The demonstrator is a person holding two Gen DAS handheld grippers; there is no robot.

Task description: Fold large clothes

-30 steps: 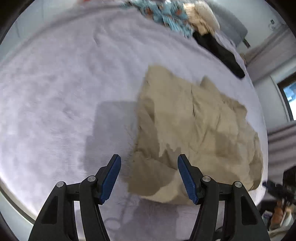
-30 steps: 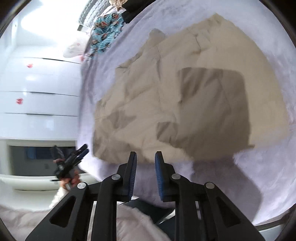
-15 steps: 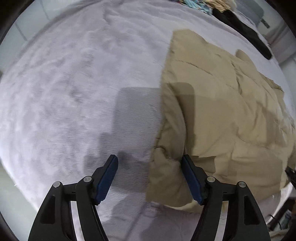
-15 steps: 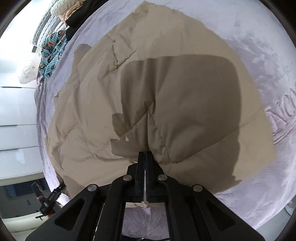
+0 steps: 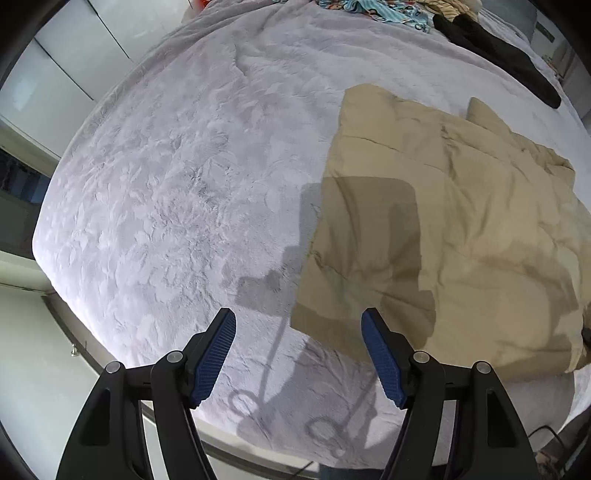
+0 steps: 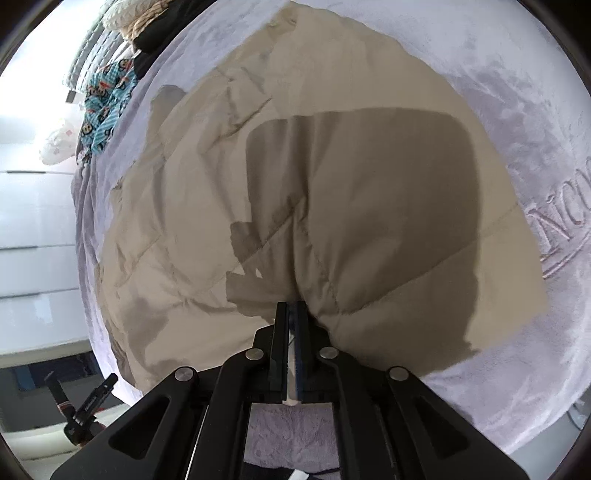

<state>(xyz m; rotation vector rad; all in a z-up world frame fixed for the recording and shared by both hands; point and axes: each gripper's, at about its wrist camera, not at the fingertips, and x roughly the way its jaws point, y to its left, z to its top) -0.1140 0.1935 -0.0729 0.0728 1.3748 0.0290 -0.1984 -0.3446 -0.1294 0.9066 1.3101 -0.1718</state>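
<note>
My left gripper [image 5: 298,350] hangs over the pale grey fleece bed cover [image 5: 177,192], jaws apart with nothing between them; they had just been widening a little. The near corner of the tan quilted jacket [image 5: 443,236] lies just beyond my right-hand blue pad, at about one o'clock from the jaws, and the garment spreads flat away toward three o'clock. Far off at twelve to one o'clock sit a blue printed garment [image 5: 373,11] and a black garment [image 5: 495,55] on the bed.

My right gripper [image 6: 291,314] has its jaws together, clamped on the near edge of the tan quilted jacket [image 6: 351,166], with a sliver of pale fabric showing between the pads. The jacket puckers into a ridge running from the pinch toward twelve o'clock. Embossed lettering [image 6: 561,229] marks the cover at three o'clock.
</note>
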